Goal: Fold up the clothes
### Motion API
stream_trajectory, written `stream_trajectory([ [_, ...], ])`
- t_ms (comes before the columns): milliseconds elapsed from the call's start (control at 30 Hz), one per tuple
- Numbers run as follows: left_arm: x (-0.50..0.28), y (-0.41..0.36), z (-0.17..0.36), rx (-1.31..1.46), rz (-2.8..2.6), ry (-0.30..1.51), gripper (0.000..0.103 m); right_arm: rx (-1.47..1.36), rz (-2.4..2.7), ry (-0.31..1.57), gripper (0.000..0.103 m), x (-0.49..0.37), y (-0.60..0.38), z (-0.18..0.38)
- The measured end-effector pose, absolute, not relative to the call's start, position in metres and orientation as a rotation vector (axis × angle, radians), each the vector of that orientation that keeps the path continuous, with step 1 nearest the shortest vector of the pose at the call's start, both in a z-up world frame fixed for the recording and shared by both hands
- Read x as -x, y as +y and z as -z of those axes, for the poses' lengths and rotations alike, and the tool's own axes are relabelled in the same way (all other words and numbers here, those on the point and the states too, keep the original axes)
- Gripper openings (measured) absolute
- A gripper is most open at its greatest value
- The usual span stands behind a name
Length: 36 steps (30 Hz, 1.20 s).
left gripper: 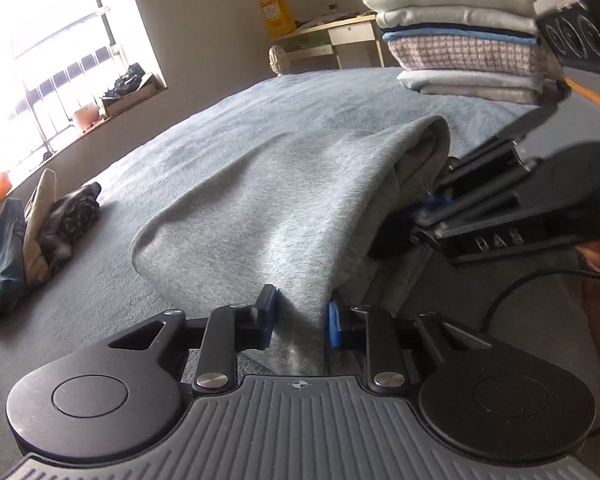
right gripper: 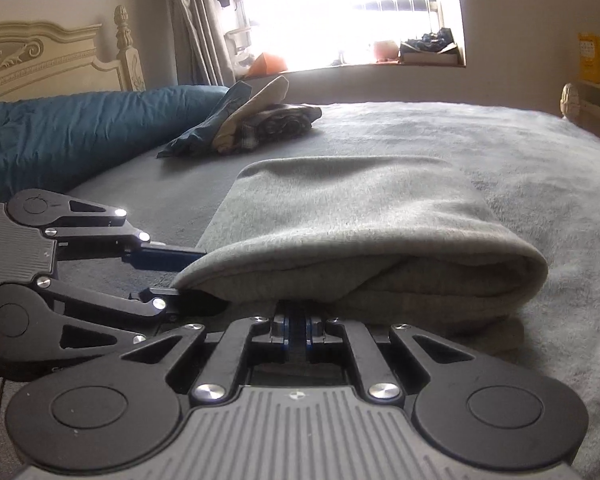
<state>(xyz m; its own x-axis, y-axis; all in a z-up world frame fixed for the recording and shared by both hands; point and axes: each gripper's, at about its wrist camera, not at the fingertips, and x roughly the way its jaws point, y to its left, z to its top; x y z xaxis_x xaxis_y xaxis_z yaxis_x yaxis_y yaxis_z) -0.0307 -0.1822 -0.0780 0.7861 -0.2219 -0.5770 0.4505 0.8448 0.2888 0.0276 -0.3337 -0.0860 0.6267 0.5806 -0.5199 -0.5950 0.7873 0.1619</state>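
Grey garment (left gripper: 284,200) lay mid-bed (left gripper: 180,128), folded over. Left gripper (left gripper: 298,320) jaws pinched its near hem; right gripper (right gripper: 296,330) jaws pressed together on the edge at its 12 o'clock, probably keeping the fold aligned. Folded stack (left gripper: 460,36) waited at 1 o'clock in the left view.

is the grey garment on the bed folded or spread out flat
Folded: the grey garment is doubled over, its top layer curving around inner layers at the right end.
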Motion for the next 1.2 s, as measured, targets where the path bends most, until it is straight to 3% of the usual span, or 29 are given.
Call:
stream_trajectory([
  [333,0.035,-0.179,0.081,-0.444,0.381,0.554,0.019,0.135,-0.574,0.461,0.006,-0.03,-0.33,0.088],
  [433,0.036,-0.179,0.081,-0.451,0.383,0.557,0.02,0.076,-0.542,0.522,0.002,-0.047,-0.351,0.095],
  [600,0.035,-0.178,0.08,-0.443,0.377,0.561,0.02,0.017,-0.608,0.558,0.005,-0.042,-0.367,0.075],
  [767,0.036,-0.178,0.08,-0.454,0.381,0.558,0.02,0.126,-0.545,0.537,0.004,-0.045,-0.362,0.075],
  [900,0.037,-0.179,0.08,-0.47,0.38,0.558,0.02,-0.15,-0.421,0.64,0.004,-0.078,-0.404,0.077],
  [1200,0.035,-0.18,0.081,-0.468,0.372,0.568,0.02,-0.24,-0.724,0.737,0.006,-0.046,-0.394,0.06],
])
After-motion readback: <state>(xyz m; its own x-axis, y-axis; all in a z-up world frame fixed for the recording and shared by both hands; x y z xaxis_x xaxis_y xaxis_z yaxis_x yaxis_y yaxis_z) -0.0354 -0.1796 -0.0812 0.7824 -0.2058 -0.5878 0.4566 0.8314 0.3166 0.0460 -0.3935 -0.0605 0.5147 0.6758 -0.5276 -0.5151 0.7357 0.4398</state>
